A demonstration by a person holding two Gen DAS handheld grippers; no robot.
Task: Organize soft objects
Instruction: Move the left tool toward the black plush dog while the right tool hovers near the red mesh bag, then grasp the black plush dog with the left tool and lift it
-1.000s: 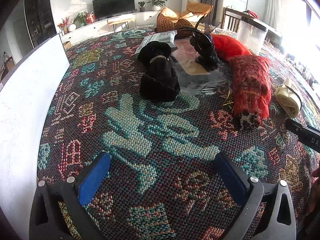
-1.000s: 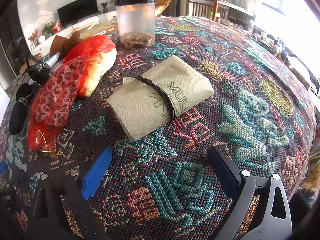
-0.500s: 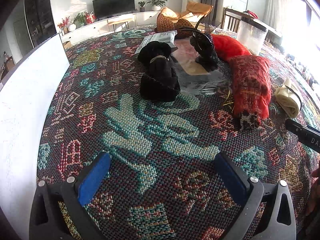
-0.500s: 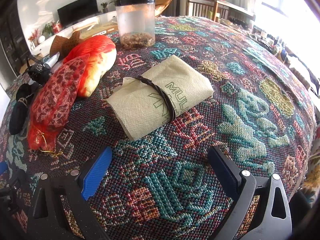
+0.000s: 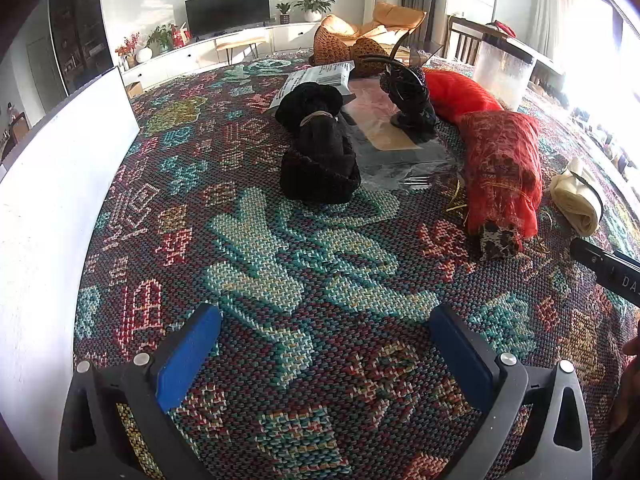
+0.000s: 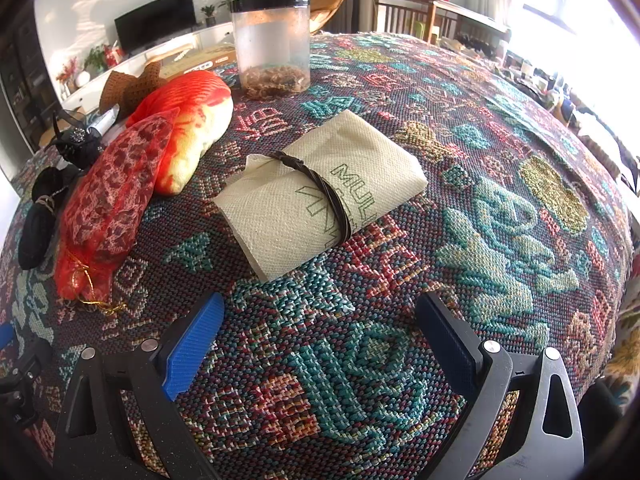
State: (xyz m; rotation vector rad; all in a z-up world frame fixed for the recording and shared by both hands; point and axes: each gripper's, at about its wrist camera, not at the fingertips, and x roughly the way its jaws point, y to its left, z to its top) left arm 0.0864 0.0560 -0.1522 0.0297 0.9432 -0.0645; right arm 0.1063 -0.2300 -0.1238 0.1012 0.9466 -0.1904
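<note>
Strong daylight from blown-out white window (image 6: 580,12) at right; glare washes right edge in both views. Patterned woven tablecloth (image 5: 304,264) sharp, evenly lit, soft shadows beside objects. Heavy fisheye bending, dark vignette in corners. Background room slightly soft.

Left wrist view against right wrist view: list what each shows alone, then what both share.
Only the left wrist view shows the white board and the grey printed package. Only the right wrist view shows the green lettering on the cream cloth roll and the debris in the clear jar. Both show the red mesh pouch, the black bundle and open grippers.
</note>
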